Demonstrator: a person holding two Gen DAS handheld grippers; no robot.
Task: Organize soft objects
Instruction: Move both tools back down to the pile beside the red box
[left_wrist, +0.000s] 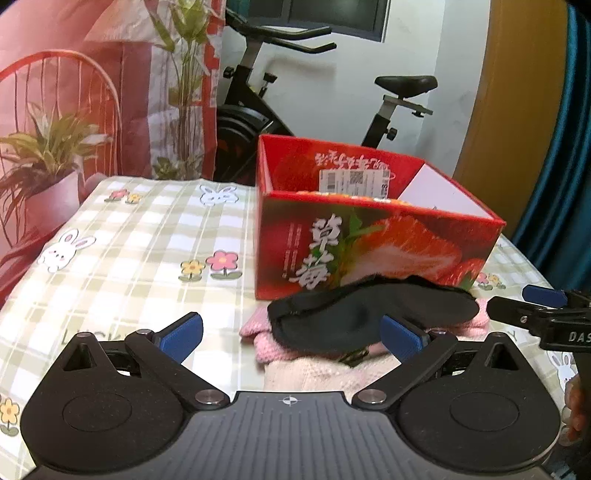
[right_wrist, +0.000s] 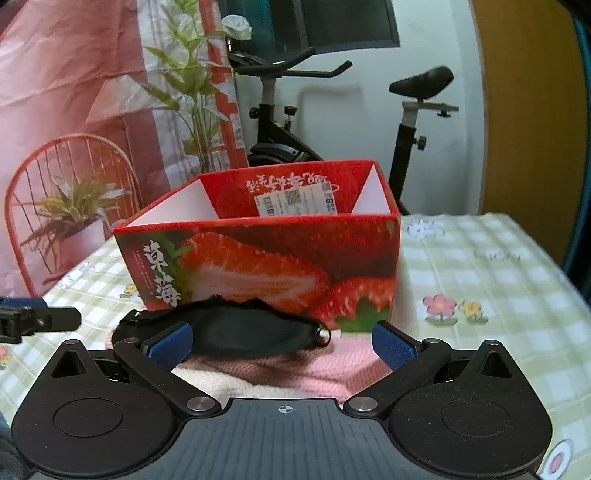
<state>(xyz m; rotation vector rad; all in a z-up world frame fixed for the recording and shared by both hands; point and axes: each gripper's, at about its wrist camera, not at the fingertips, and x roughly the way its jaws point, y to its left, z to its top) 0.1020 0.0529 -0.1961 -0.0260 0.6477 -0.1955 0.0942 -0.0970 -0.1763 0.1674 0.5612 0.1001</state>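
Before red box (left_wrist: 373, 243), black mask (left_wrist: 369, 314), tools wide

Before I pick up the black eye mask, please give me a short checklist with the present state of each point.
1. Left tool open: ok.
2. Right tool open: ok.
3. Black eye mask on top of the pink knit pile, nothing covering it: ok.
4. Red strawberry box open at the top: ok.
5. Box has room inside: cannot tell, floor hidden.
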